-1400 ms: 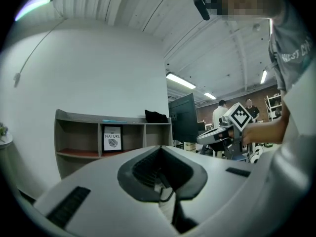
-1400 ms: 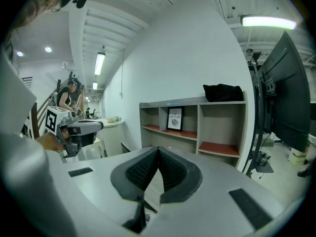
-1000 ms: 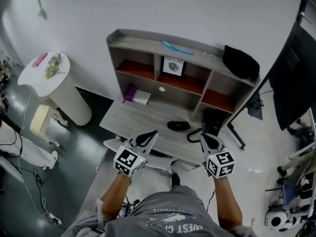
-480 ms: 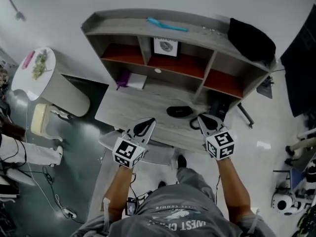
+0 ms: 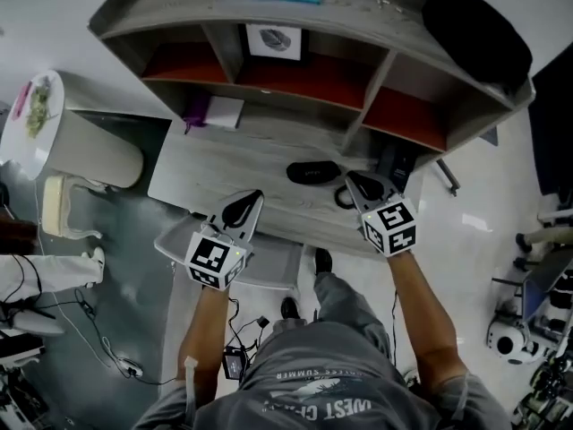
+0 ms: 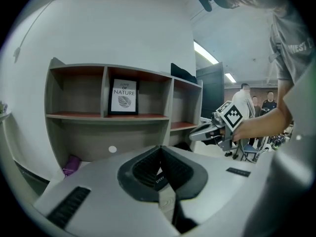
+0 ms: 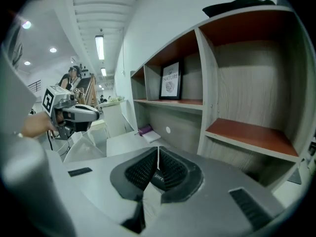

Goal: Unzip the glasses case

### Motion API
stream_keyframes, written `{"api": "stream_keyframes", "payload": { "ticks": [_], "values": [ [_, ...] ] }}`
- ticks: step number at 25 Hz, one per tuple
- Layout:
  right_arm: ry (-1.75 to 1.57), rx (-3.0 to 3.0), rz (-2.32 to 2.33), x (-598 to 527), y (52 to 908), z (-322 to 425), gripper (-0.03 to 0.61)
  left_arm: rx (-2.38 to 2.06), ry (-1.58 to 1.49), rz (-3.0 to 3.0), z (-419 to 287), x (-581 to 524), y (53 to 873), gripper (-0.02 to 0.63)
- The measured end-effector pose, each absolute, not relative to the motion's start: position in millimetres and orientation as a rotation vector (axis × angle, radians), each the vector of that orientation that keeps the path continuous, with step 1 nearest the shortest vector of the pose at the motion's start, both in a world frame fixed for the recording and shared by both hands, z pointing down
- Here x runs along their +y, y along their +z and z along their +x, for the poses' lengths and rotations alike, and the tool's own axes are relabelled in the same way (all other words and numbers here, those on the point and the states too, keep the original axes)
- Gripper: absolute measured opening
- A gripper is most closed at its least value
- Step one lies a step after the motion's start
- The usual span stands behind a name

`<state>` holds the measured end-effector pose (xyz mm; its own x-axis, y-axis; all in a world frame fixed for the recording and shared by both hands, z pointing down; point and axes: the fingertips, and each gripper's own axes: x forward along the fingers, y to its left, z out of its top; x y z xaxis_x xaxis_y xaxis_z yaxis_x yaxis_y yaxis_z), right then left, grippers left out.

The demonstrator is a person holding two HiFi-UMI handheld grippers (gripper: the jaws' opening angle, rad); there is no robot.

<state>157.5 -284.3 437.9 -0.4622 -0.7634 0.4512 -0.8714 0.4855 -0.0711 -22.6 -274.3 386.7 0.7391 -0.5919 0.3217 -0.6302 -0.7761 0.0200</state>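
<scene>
Both claws, the left gripper [image 5: 253, 197] and the right gripper [image 5: 352, 180], have their jaws pressed together on nothing above the desk's [image 5: 201, 177] front edge. Between them, slightly farther back, the black glasses case [image 5: 312, 171] lies on the desk. The hutch's [image 5: 358, 110] middle compartment holds a framed print [image 5: 274, 39].

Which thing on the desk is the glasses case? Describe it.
Find the grey desk under the shelf unit. The glasses case lies right of its centre, near the right gripper. It is a dark oval, unlike the white notebook at left.
</scene>
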Motion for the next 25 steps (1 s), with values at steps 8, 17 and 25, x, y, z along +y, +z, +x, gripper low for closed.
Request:
{"api": "stream_keyframes", "payload": {
  "ticks": [8, 17, 25],
  "values": [
    [0.383, -2.379, 1.251, -311.5, 494.6, 157.3, 0.045, -0.985, 0.540, 2.752, -14.2, -296.9, 432.9, -0.002],
    [0.330, -2.373, 1.085, -335.9, 555.5, 146.8, 0.120, -0.979, 0.603, 2.685, -10.9, -310.5, 481.4, -0.002],
    [0.069, -2.330, 0.761, -333.6, 611.7, 124.9, 0.212, -0.972, 0.650, 2.641, -8.3, -317.9, 512.3, -0.002]
  ]
}}
